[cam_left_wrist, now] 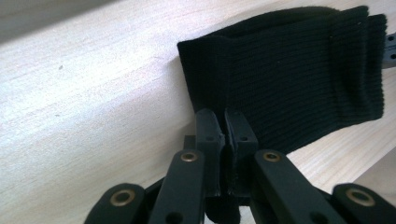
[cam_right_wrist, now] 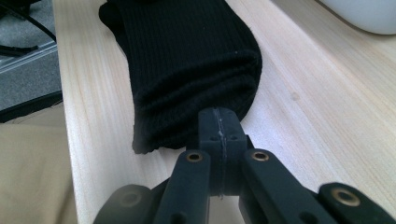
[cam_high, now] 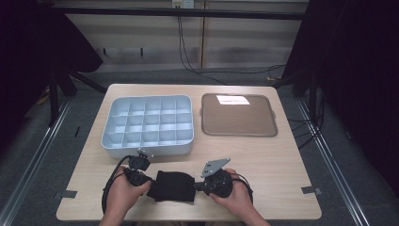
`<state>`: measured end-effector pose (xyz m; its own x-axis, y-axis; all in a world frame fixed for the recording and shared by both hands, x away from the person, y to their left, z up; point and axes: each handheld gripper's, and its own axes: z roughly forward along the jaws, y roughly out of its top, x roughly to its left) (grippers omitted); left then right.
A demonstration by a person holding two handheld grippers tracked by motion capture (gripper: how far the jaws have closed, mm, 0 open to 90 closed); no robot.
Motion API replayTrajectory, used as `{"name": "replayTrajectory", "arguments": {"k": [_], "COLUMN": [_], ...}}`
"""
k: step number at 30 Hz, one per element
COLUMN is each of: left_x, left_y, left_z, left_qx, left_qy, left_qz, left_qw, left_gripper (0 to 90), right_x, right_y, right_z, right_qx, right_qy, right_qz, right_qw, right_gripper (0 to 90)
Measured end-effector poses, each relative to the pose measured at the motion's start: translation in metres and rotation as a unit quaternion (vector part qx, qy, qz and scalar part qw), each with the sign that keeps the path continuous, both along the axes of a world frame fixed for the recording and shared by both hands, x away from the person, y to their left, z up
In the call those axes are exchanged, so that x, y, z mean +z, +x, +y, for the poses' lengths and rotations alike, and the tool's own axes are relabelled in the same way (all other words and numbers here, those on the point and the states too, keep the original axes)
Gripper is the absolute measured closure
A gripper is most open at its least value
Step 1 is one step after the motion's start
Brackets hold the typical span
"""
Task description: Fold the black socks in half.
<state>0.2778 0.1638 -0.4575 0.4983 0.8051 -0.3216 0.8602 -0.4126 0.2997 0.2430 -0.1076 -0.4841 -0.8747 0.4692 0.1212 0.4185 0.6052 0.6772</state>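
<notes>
Near the table's (cam_high: pixel 263 160) front edge lies a black ribbed sock (cam_high: pixel 173 186), folded into a soft, thick block. Left gripper (cam_high: pixel 149 184) clamps one end; right gripper (cam_high: pixel 197 186) pinches the other, jaws closed on the fabric.

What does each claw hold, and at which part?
Both hold the black ribbed sock: left claw pinches one end's edge, right claw the opposite end.

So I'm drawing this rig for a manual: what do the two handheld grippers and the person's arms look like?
Both grippers are black. The left gripper trails a looping black cable and carries a small black block with pale studs on top; the right gripper carries a grey three-cornered plate. Each has two flat black jaws on linkage arms with brass-coloured rivets. The forearms show no sleeves.
</notes>
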Motion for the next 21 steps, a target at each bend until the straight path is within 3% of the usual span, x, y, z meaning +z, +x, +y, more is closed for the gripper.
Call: {"name": "replayTrajectory", "arguments": {"k": [11, 21], "left_x": [0.004, 0.009], "left_y": [-0.001, -0.002], "left_z": [-0.001, -0.012], "left_qx": [-0.003, -0.02], "left_qy": [-0.001, -0.003], "left_qz": [-0.006, -0.012], "left_qw": [1.0, 0.9997], "left_gripper": [85.6, 85.7], "right_x": [0.001, 0.006], "right_y": [0.0, 0.001], "right_z": [-0.001, -0.006], "right_qx": [-0.002, -0.008], "right_qy": [0.004, 0.012], "right_qz": [0.001, 0.001], "right_qw": [1.0, 0.9999], "right_gripper": [90.0, 90.0]}}
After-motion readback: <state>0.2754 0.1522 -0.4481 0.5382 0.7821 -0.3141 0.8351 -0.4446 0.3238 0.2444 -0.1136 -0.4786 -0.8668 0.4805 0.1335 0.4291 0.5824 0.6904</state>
